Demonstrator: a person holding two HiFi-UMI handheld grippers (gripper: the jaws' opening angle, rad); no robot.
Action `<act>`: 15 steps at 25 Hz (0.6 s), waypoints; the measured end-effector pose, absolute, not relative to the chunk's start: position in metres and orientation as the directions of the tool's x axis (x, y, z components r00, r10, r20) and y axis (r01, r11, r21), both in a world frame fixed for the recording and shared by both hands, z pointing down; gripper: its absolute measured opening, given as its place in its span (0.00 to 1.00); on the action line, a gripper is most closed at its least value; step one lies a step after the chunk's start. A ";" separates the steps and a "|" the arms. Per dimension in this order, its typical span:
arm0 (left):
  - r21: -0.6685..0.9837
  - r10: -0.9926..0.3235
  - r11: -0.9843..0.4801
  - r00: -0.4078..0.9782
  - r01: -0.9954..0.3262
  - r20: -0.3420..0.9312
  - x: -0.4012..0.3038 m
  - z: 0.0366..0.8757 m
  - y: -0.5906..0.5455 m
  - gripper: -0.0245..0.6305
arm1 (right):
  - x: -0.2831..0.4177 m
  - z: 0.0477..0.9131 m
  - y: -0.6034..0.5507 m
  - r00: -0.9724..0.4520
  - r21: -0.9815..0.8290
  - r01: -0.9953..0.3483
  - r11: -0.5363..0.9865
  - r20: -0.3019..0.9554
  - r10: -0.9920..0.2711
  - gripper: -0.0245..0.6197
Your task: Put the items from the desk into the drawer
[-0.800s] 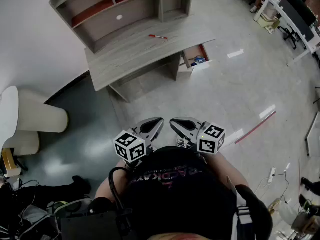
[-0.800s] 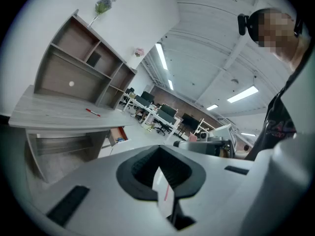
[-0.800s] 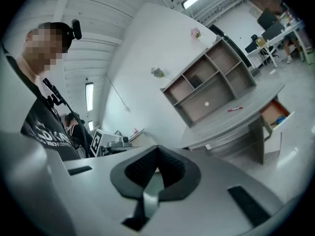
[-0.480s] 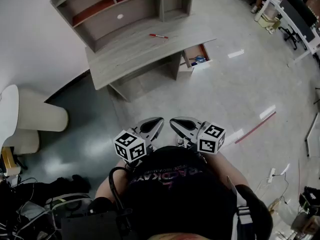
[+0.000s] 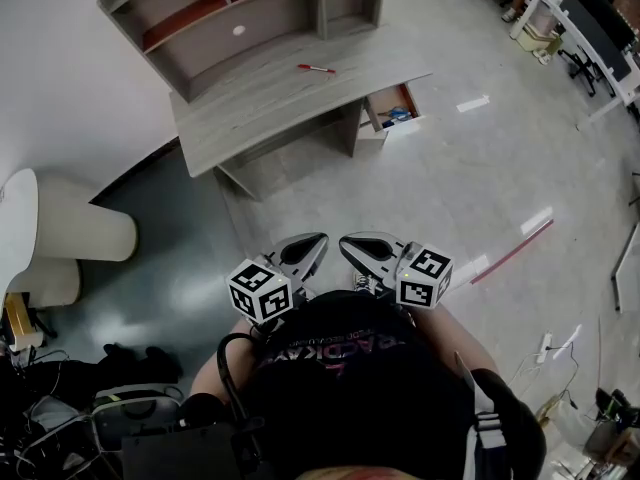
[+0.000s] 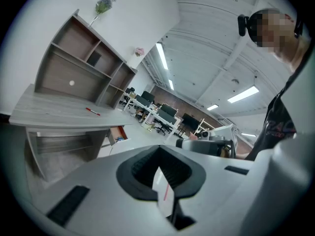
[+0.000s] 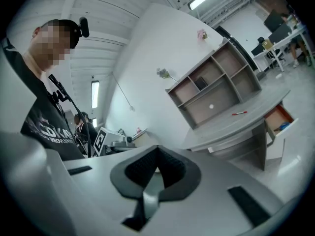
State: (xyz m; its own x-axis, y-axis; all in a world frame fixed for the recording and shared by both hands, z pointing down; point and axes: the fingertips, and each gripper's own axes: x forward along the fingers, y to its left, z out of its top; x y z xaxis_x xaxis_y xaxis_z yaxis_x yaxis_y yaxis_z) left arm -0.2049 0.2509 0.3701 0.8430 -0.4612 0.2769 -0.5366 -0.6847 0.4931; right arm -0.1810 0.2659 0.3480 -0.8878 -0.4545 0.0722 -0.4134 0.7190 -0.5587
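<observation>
You are holding both grippers close to your chest, side by side, well apart from the desk [image 5: 260, 108].

- The left gripper [image 5: 312, 245] is pointing slightly downward. In the left gripper view its jaws are sitting fully together, with nothing between them.
- The right gripper [image 5: 355, 245] is pointing level. In the right gripper view its jaws are likewise meeting – no object is resting between the pads.

The task item – a red pen [image 5: 316, 70] – is lying flat on the desktop, near the back edge, just in front of the shelf unit [image 5: 250, 18] that is standing on the desk. Neither gripper is touching it.

The drawer [image 5: 395, 108] is standing pulled out at the desk's right end, below the desktop. Something blue [image 5: 397, 120] is lying inside it; the views are showing it too small to identify.

A stretch of bare grey floor [image 5: 450, 188] is separating you from the desk.
</observation>
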 end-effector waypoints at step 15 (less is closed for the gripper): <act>0.497 -0.483 -0.659 0.824 -0.564 0.295 -0.184 0.373 0.228 0.05 | -0.153 0.359 0.236 -0.886 -0.581 -0.417 0.699 0.090 -0.454 0.06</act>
